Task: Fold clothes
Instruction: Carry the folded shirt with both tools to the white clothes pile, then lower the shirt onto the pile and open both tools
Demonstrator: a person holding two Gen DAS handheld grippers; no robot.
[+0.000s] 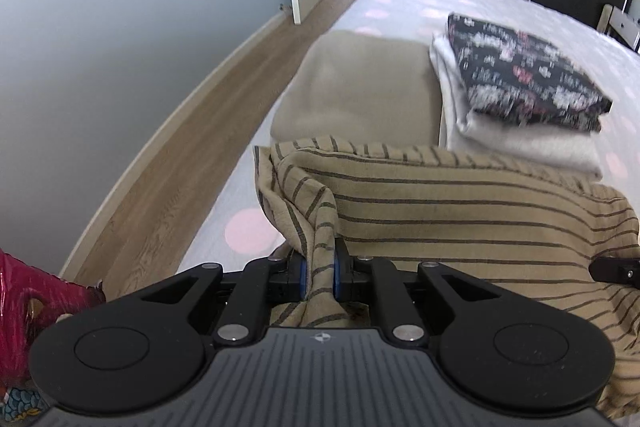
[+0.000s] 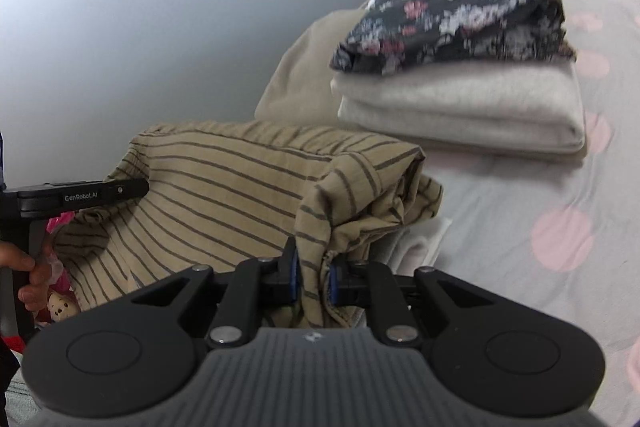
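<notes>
Pinching a bunched fold of the striped tan garment (image 1: pixel 420 203) between their blue pads, the left tongs (image 1: pixel 320 277) are closed on the cloth, which hangs down between the fingers. The right tongs (image 2: pixel 312 279) are likewise closed on a gathered fold of the same garment (image 2: pixel 224 179), so the piece stretches between the two tools and drapes above the bed (image 1: pixel 500 3) near its left edge. Beyond it, on the polka-dot bedspread (image 2: pixel 540 195), sits a stack of folded clothes: a dark floral garment (image 1: pixel 524 71) on top of a folded white one (image 1: pixel 520 143). Touching that stack on the side nearer the bed's left edge lies a folded beige piece (image 1: pixel 360 83). In the right wrist view a hand (image 2: pixel 28 275) grips the handle of the left tool at the picture's left edge. Wooden floor (image 1: pixel 200 131) and a grey wall (image 1: pixel 120 27) run along the bed's left edge.
</notes>
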